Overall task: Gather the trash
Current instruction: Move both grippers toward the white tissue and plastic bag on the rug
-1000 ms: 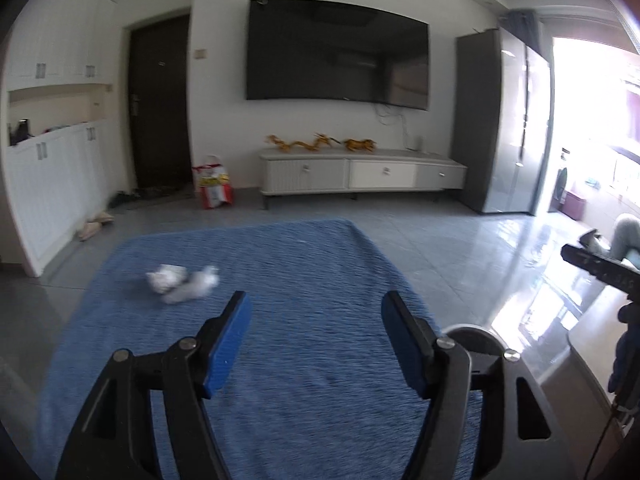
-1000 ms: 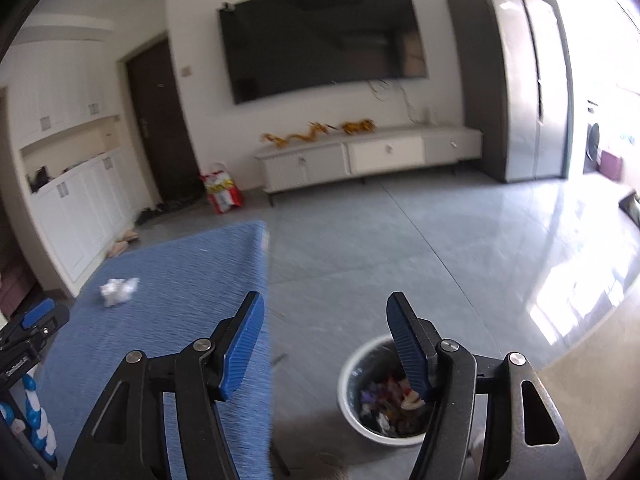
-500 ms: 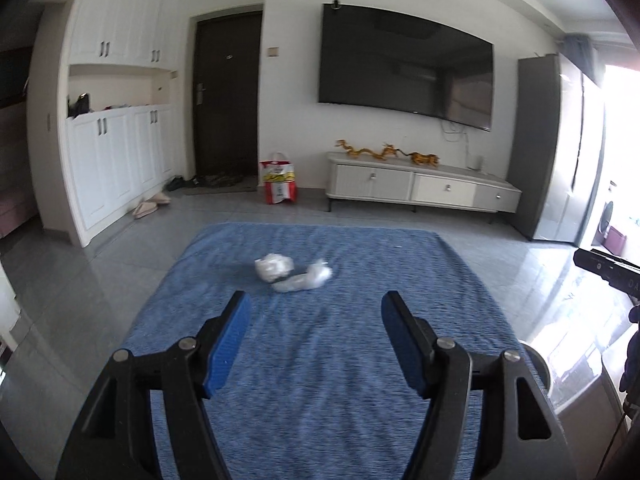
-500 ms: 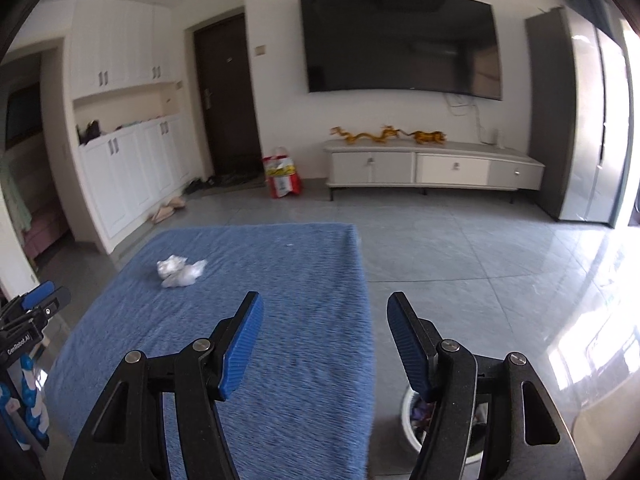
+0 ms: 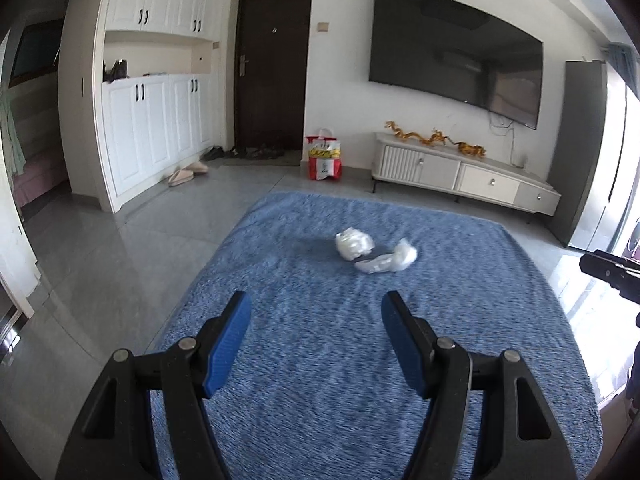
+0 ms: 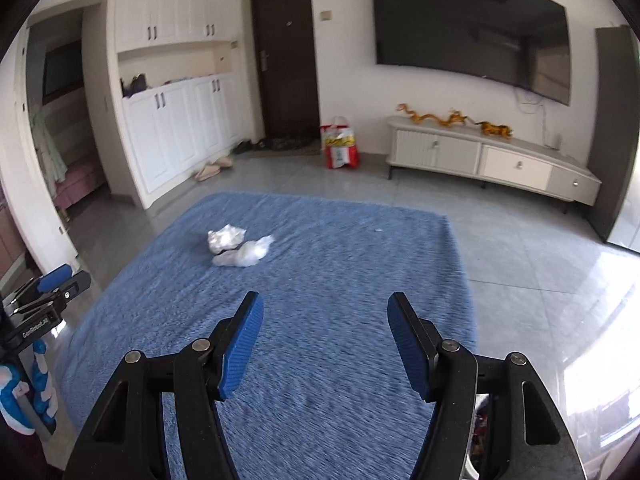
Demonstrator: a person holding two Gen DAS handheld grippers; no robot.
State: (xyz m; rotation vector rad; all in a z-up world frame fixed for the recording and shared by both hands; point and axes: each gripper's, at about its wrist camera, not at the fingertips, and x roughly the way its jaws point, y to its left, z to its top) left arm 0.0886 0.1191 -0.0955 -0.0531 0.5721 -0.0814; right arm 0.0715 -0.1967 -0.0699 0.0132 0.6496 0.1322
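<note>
Grey tiled floor (image 5: 120,248) runs to a white wall carrying a big dark television (image 5: 456,56), with a low white cabinet (image 5: 464,172) beneath. Blue rug (image 5: 320,360) fills the middle ground. On it, toward the far side, two crumpled white wads of trash (image 5: 374,250) lie just beside each other. Left gripper (image 5: 316,344) and right gripper (image 6: 326,340) both hang above the near rug, jaws spread apart, nothing between them.

Black angular gripper frames with silver screws, ribbed blue pads on the fingers (image 5: 228,344), white lettering.
</note>
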